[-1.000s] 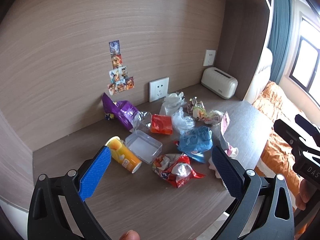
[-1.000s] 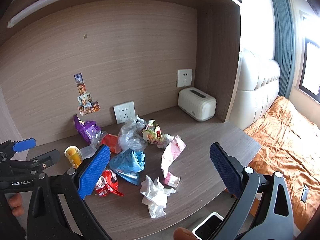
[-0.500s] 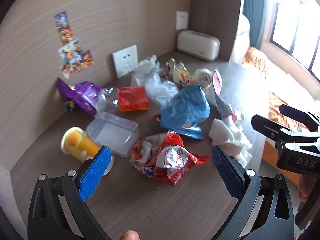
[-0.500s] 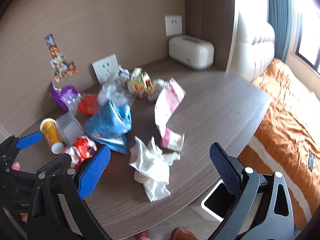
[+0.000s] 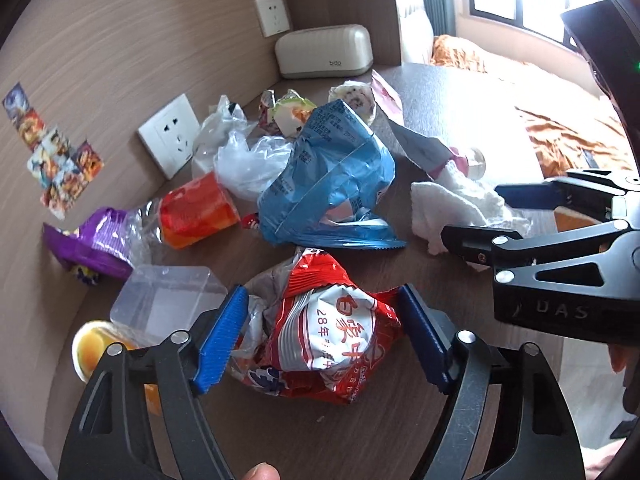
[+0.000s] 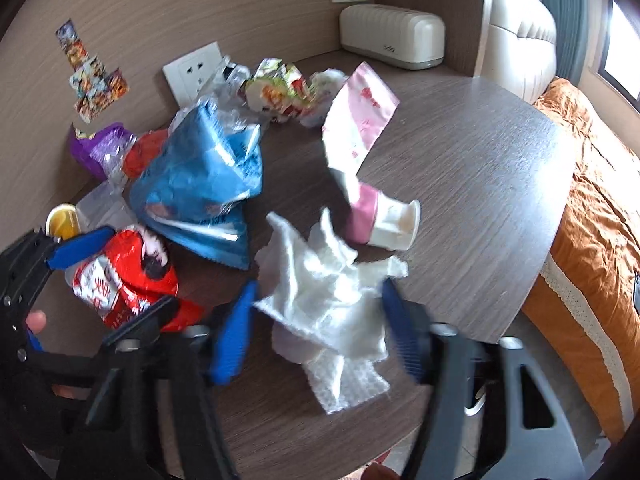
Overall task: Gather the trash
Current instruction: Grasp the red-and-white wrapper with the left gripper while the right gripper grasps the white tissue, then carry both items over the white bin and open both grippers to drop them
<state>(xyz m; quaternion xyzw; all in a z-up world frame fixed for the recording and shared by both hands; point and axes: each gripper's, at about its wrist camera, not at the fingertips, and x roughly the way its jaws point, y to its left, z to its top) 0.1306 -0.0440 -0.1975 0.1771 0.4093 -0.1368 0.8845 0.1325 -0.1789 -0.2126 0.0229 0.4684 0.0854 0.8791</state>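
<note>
Cream box (image 5: pixel 324 57), wall sockets (image 5: pixel 170 139), stickers (image 5: pixel 56 160), orange bedding (image 6: pixel 592 216)

— What colours lay beside the blue bag (image 5: pixel 332 184)?
— A red-and-white printed wrapper (image 5: pixel 320 336), a white crumpled tissue (image 6: pixel 328 300) and a pink-and-white packet (image 6: pixel 360 120).
— And behind it?
— A purple wrapper (image 5: pixel 92 240), an orange-red cup (image 5: pixel 196 210), a cream box (image 5: pixel 324 56).

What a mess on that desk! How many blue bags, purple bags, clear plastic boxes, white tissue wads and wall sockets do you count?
Blue bag: 1
Purple bag: 1
Clear plastic box: 1
White tissue wad: 1
Wall sockets: 2
Total: 6
</note>
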